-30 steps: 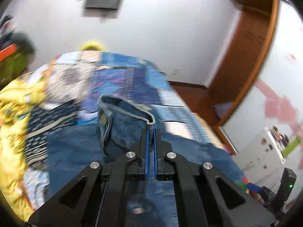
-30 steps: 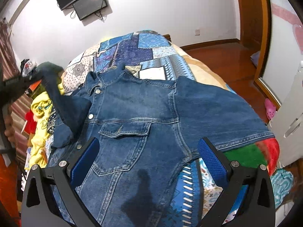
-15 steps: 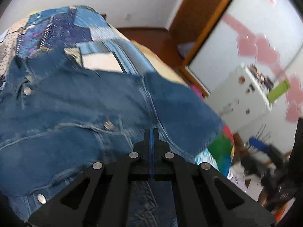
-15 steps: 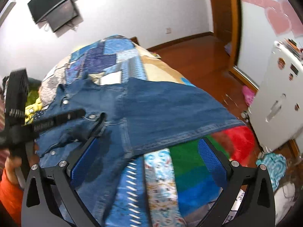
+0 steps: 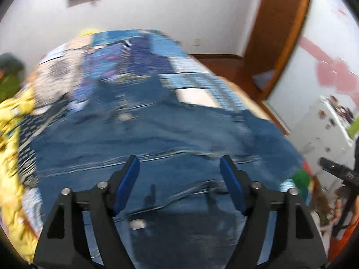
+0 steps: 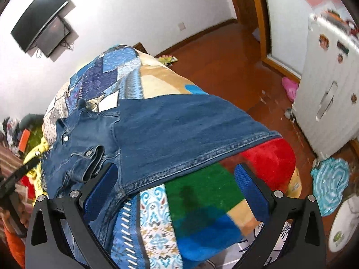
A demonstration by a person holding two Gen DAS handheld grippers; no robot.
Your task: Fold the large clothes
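Note:
A blue denim jacket (image 6: pixel 170 130) lies spread on the patchwork bed. Its left sleeve is folded across the chest, with the cuff (image 6: pixel 92 157) lying on the front. The right sleeve (image 6: pixel 202 130) stretches out flat toward the bed's right edge. My left gripper (image 5: pixel 179 163) is open and empty above the jacket body (image 5: pixel 157 143); this view is blurred. My right gripper (image 6: pixel 175 174) is open and empty, hovering over the bed's near corner just below the right sleeve's hem.
The bed (image 6: pixel 202 192) carries a multicoloured patchwork cover. Yellow clothing (image 5: pixel 11 121) is piled on its left side. A white fridge (image 6: pixel 325 94) stands to the right on the wooden floor (image 6: pixel 224 56). A teal cloth (image 6: pixel 332 188) lies on the floor.
My left gripper carried the left sleeve's cuff across the jacket, let it go and opened. My right gripper swung right toward the outstretched right sleeve and the bed's corner.

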